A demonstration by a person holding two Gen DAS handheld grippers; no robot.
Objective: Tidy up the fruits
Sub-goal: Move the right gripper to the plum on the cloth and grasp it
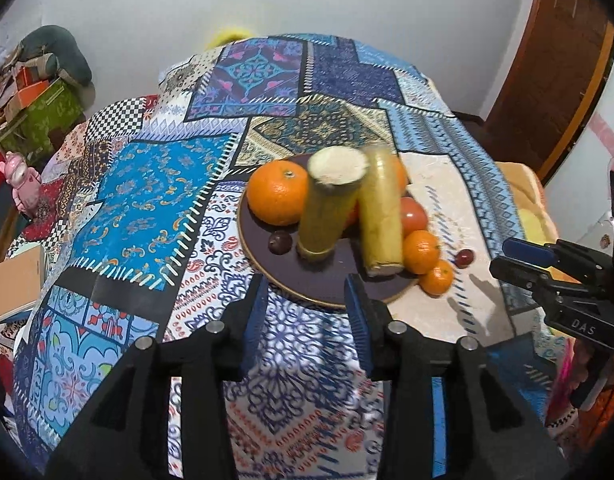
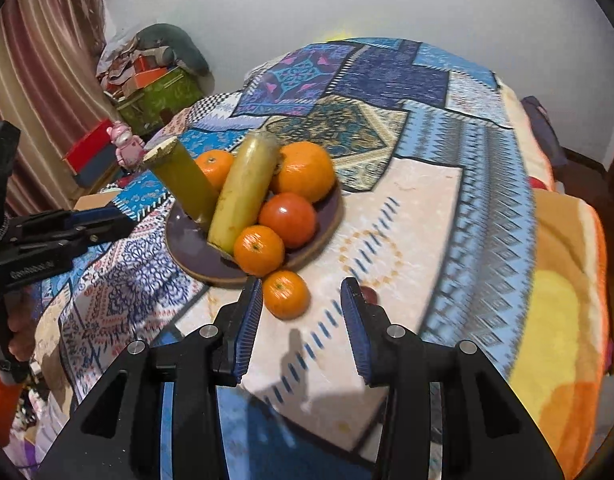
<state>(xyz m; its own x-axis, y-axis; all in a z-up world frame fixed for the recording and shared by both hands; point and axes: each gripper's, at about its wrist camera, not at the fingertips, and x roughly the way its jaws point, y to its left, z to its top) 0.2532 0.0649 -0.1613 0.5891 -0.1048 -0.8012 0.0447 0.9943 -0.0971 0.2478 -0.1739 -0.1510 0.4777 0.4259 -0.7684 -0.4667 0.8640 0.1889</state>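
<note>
A dark purple plate (image 1: 335, 280) (image 2: 195, 256) on the patchwork cloth holds a big orange (image 1: 277, 192), two yellow-green cane pieces (image 1: 327, 208) (image 1: 381, 216), a tomato (image 2: 289, 220), a small orange (image 2: 259, 250) and a dark plum (image 1: 279, 242). Another small orange (image 2: 286, 294) lies on the cloth by the plate's rim. My right gripper (image 2: 303, 300) is open, with that orange between its fingertips, close to the left pad and apart from the right. A red plum (image 2: 370, 294) peeks from behind its right finger. My left gripper (image 1: 307, 300) is open and holds nothing, just short of the plate's near rim.
The table's patchwork cloth (image 1: 147, 208) falls away on all sides. Boxes and bags (image 1: 39, 108) are piled at the left wall, with a pink figurine (image 1: 21, 184) and a book (image 1: 17, 284) nearby. A yellow-orange blanket (image 2: 563, 312) covers the right side.
</note>
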